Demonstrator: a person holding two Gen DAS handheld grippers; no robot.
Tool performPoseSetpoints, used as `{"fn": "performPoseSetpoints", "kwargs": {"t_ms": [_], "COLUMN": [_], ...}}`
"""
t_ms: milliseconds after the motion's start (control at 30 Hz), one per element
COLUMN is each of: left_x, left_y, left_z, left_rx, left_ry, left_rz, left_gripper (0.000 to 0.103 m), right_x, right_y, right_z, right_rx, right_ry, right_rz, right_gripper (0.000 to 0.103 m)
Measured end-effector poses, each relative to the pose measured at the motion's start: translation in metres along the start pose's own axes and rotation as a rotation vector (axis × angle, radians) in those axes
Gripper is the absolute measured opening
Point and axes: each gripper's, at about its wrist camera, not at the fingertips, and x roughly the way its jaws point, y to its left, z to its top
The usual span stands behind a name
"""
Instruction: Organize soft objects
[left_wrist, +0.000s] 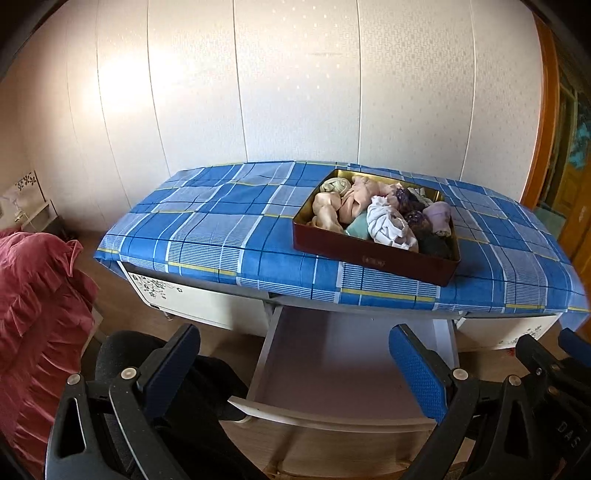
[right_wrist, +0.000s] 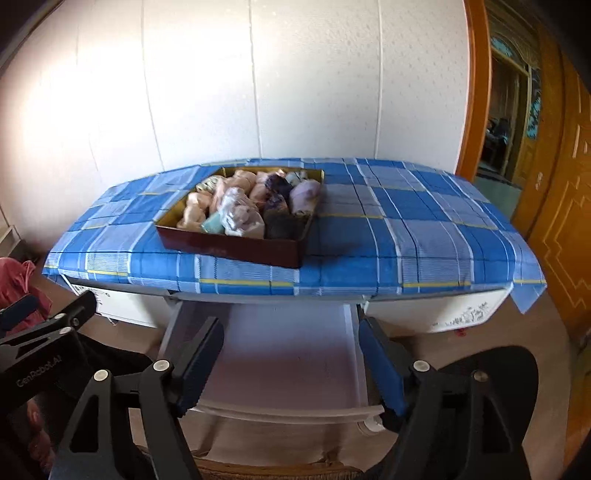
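All the soft bundles (left_wrist: 380, 218) are seen packed in the tin (left_wrist: 373, 258); the drawer (left_wrist: 332, 369) is empty; left gripper (left_wrist: 295, 373) and right gripper (right_wrist: 291, 365) are released, holding nothing.

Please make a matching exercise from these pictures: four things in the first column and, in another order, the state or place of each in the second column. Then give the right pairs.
Things
1. dark red rectangular tin box
2. white pull-out drawer
3. blue checked tablecloth
4. rose-red ruffled fabric

States or places
A. pulled open, nothing visible inside
B. spread over the desk top
C. filled with rolled soft cloth bundles
D. at the left edge of the left wrist view, beside the desk

Pairs: 1-C, 2-A, 3-B, 4-D
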Motion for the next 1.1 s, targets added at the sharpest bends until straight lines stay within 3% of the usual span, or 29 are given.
{"fn": "performPoseSetpoints", "kwargs": {"t_ms": [367,1100], "left_x": [0.0000,-0.0015], "left_y": [-0.0008,-0.0043], "left_z": [-0.0060,-0.0083], "left_rx": [0.009,0.028], "left_ry": [0.015,0.018], "left_rz": [0.048,0.041], "left_gripper": [0.103,0.103], "right_x": [-0.0016,0.0030], "right_y": [0.0055,0.0076], "right_z": [-0.0013,-0.0018], "right_rx": [-0.019,-0.027], "right_ry": [-0.012,0.013], "right_rz": [0.009,0.004], "right_gripper": [0.077,0.077]}}
